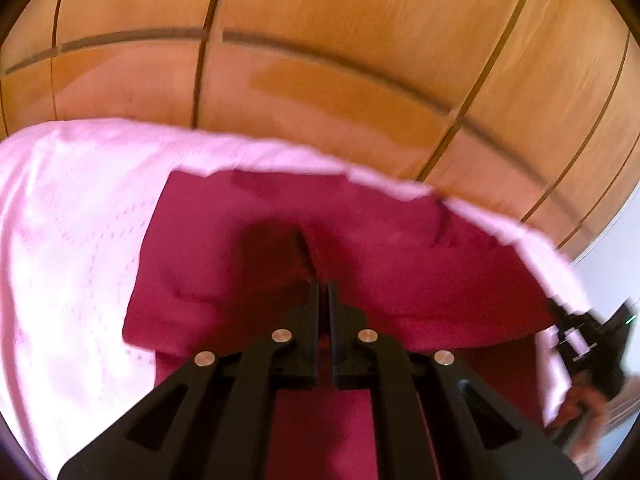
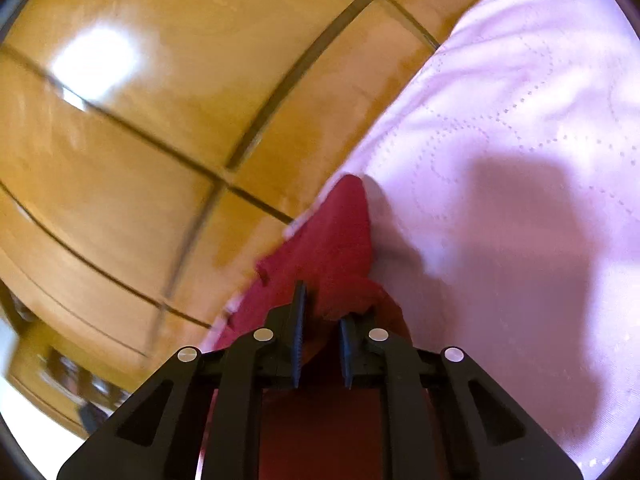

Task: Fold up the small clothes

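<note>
A dark red garment (image 1: 360, 240) lies spread on a pale pink quilted cover (image 1: 68, 240). My left gripper (image 1: 324, 286) is shut on a pinched fold of the red garment near its middle. In the right wrist view, my right gripper (image 2: 324, 308) is shut on a bunched edge of the red garment (image 2: 332, 236), which rises to a point ahead of the fingers beside the pink cover (image 2: 520, 160). The right gripper also shows in the left wrist view (image 1: 576, 336) at the garment's far right edge, held by a hand.
Orange-brown wooden wardrobe doors (image 1: 320, 40) with dark seams stand behind the cover's far edge; they also fill the left of the right wrist view (image 2: 140, 140). A white wall strip (image 1: 616, 248) is at the right.
</note>
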Demonstrator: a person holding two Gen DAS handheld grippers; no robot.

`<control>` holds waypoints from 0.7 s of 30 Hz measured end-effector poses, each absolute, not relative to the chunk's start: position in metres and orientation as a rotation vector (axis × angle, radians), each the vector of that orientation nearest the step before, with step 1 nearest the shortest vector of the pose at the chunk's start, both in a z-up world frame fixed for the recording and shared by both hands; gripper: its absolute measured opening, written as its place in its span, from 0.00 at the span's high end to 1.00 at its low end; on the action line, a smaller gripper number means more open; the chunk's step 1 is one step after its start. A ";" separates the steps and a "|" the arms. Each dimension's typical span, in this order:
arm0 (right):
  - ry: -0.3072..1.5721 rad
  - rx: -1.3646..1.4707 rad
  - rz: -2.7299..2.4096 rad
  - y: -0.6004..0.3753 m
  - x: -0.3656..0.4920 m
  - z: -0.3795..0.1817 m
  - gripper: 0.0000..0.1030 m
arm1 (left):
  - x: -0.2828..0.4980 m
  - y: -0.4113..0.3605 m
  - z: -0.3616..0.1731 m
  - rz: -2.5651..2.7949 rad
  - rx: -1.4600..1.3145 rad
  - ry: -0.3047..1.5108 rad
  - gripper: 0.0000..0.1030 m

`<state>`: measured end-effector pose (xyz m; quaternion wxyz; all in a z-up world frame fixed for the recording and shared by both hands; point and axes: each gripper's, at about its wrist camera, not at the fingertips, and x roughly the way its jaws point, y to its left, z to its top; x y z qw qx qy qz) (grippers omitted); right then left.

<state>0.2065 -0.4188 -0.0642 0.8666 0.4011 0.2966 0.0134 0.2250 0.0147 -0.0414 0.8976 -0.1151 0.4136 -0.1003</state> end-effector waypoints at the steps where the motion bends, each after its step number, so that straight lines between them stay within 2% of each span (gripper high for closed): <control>1: 0.643 0.824 0.013 -0.417 0.206 -0.068 0.87 | 0.226 0.015 -0.053 -0.198 -0.223 0.878 0.97; 3: 0.704 0.776 -0.044 -0.416 0.204 -0.082 0.87 | 0.225 0.013 -0.079 -0.187 -0.185 0.899 0.96; 7: 0.730 0.732 -0.064 -0.413 0.204 -0.090 0.87 | 0.221 0.014 -0.081 -0.189 -0.191 0.854 0.91; 8: 0.737 0.715 -0.072 -0.411 0.204 -0.087 0.87 | 0.220 0.015 -0.079 -0.189 -0.196 0.853 0.84; 11: 0.730 0.579 -0.117 -0.396 0.190 -0.067 0.76 | 0.207 0.021 -0.066 -0.205 -0.225 0.823 0.50; 14: 0.659 0.455 -0.161 -0.382 0.175 -0.042 0.58 | 0.192 0.028 -0.053 -0.189 -0.232 0.764 0.47; 18: 0.601 0.293 -0.217 -0.368 0.183 -0.018 0.58 | 0.203 0.022 -0.051 -0.156 -0.181 0.780 0.47; 21: 0.619 0.321 -0.120 -0.367 0.205 -0.019 0.58 | 0.223 0.012 -0.060 -0.131 -0.145 0.836 0.47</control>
